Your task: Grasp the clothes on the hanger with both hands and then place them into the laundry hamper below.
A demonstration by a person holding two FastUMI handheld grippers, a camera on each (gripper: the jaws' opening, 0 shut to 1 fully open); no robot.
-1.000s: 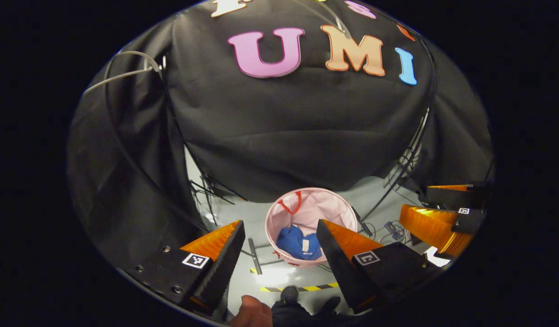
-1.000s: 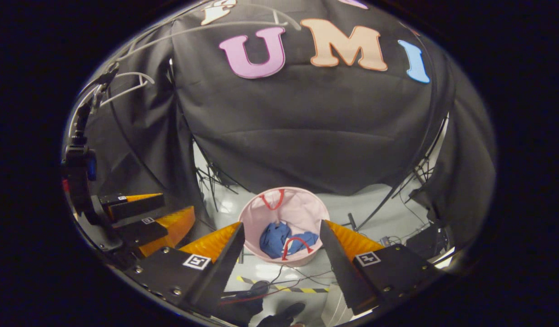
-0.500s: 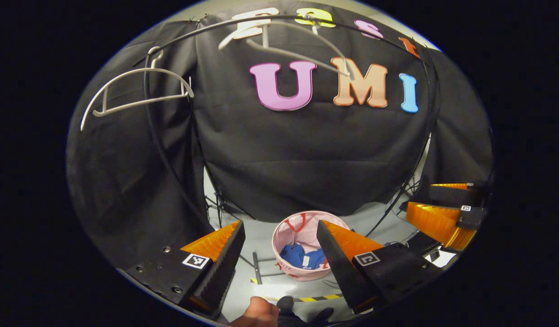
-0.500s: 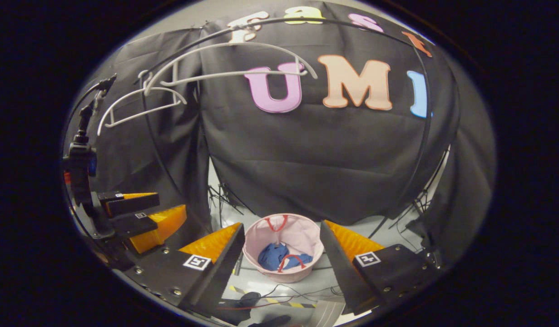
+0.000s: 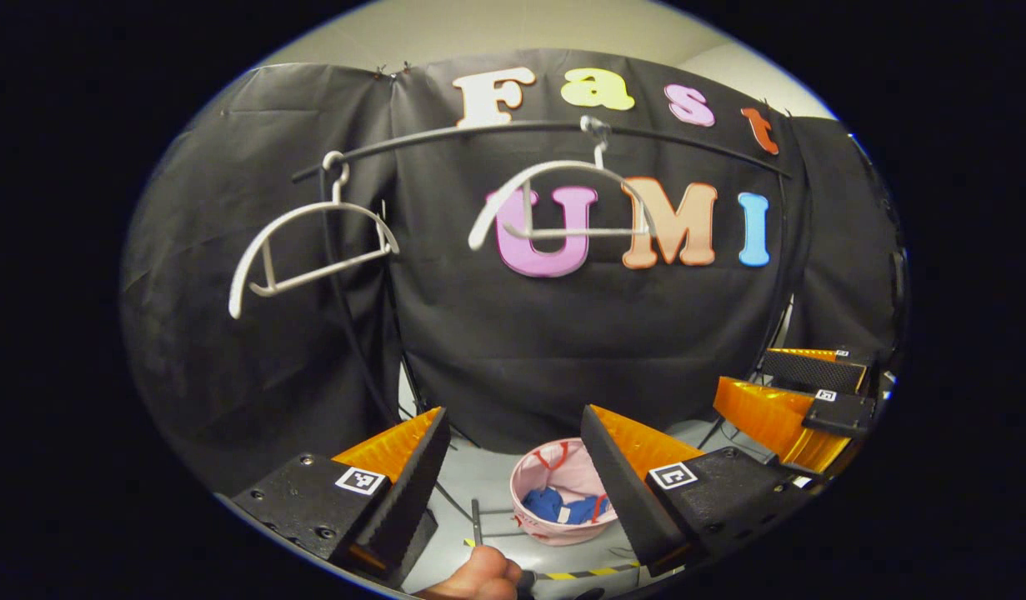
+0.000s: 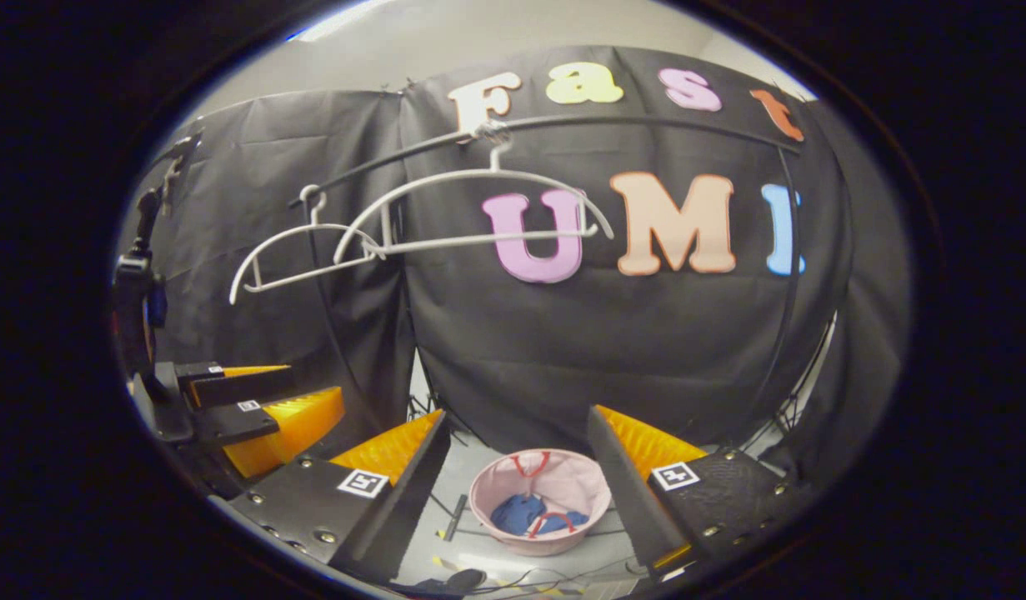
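With the blue clothes [image 6: 525, 514] lying in the pink hamper [image 6: 539, 483] on the floor, I judge the placing step complete. My left gripper [image 5: 513, 467] and right gripper [image 6: 513, 475] stand apart, empty. Both hangers [image 5: 563, 208] hang bare; next, I withdraw.

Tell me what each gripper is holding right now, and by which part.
Nothing is held. The left gripper and right gripper are both open and empty; the blue clothes lie in the pink hamper.
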